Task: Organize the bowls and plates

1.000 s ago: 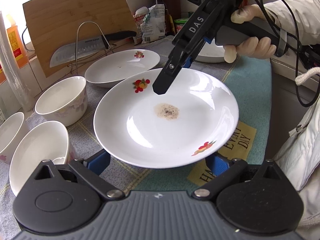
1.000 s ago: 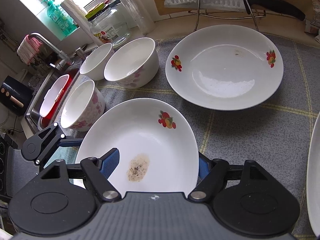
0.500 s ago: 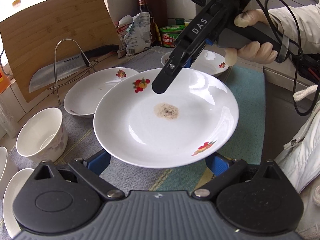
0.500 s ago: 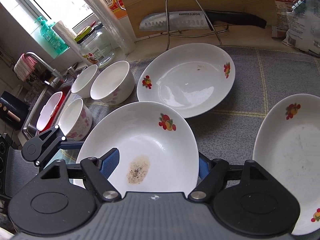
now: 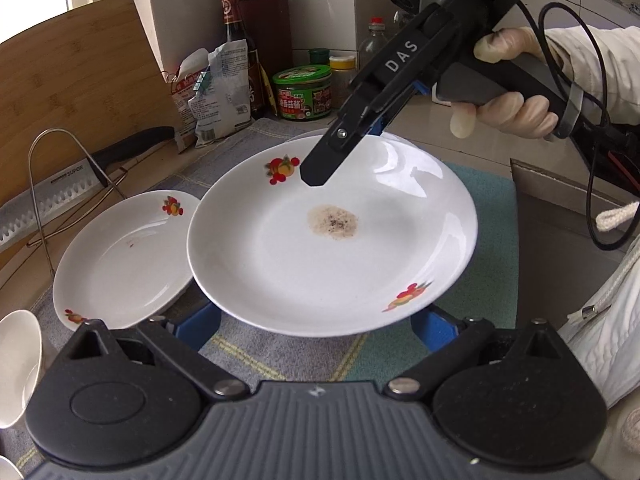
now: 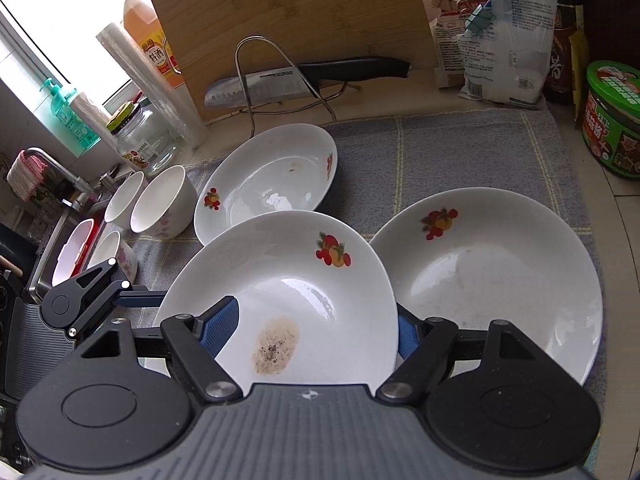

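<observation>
Plate [image 5: 332,248] held up by both grippers.
Left gripper [image 5: 316,320] and right gripper [image 6: 316,328] fingers each clamp opposite rims; two plates sit on surface [image 6: 460,148] below.

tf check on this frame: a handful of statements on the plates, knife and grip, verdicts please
1. The right gripper pinches the stained plate at its rim. True.
2. The knife lies flat on the mat. False: it rests on the wire rack in front of the cutting board.
3. Two other plates lie on the mat. True.
4. The held plate is clean. False: a brown speckled stain marks its middle.
</observation>
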